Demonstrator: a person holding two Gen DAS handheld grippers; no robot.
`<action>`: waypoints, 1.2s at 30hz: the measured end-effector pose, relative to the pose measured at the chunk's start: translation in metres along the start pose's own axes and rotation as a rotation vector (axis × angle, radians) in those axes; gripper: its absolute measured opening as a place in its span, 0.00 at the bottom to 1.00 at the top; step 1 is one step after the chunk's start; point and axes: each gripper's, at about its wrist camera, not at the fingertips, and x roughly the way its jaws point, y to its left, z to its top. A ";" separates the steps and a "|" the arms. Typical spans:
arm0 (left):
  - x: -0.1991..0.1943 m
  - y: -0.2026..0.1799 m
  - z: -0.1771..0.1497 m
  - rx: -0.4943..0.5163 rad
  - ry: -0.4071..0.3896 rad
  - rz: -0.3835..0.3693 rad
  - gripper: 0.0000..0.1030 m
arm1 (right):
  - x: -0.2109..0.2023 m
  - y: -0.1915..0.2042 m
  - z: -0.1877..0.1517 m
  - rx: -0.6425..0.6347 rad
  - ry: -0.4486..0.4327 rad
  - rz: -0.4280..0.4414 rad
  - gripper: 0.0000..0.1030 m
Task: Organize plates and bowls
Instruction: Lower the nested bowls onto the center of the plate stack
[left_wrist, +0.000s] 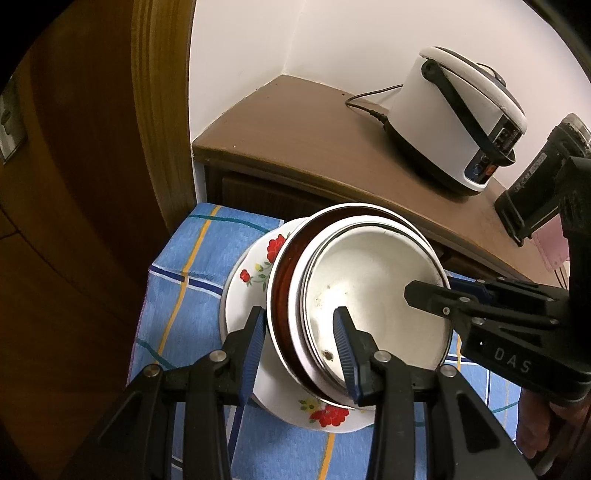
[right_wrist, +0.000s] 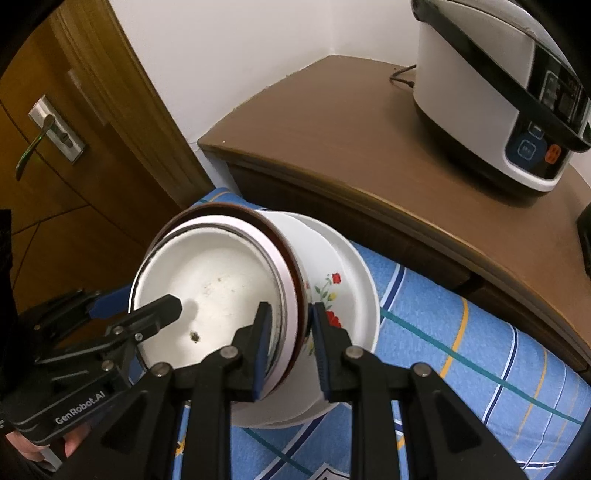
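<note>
A white bowl (left_wrist: 369, 280) (right_wrist: 214, 280) sits nested in a brown-lined bowl (left_wrist: 284, 295) (right_wrist: 288, 266). Both rest tilted in a white dish with red flowers (left_wrist: 251, 280) (right_wrist: 347, 291) on a blue checked cloth (left_wrist: 184, 295) (right_wrist: 461, 332). My left gripper (left_wrist: 301, 336) (right_wrist: 136, 306) is shut on the near-left rims of the nested bowls, one finger inside the white bowl and one outside. My right gripper (right_wrist: 291, 332) (left_wrist: 436, 290) is shut on the opposite rims the same way. The dish's underside is hidden.
A brown wooden cabinet (left_wrist: 314, 140) (right_wrist: 332, 147) stands just behind the cloth with a white rice cooker (left_wrist: 454, 122) (right_wrist: 487, 92) and its cord on top. A wooden door (left_wrist: 74, 184) with a metal handle (right_wrist: 37, 144) is at the left. A hand (left_wrist: 532, 424) holds each gripper.
</note>
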 end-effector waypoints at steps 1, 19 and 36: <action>0.001 0.000 0.001 0.000 0.001 0.001 0.39 | 0.001 0.000 0.000 0.003 0.002 0.001 0.22; 0.001 -0.002 -0.002 -0.007 0.026 0.003 0.39 | 0.007 -0.006 -0.008 0.002 0.038 0.017 0.24; 0.007 -0.001 -0.011 -0.011 0.032 -0.024 0.39 | 0.007 0.006 -0.016 -0.033 0.001 -0.023 0.24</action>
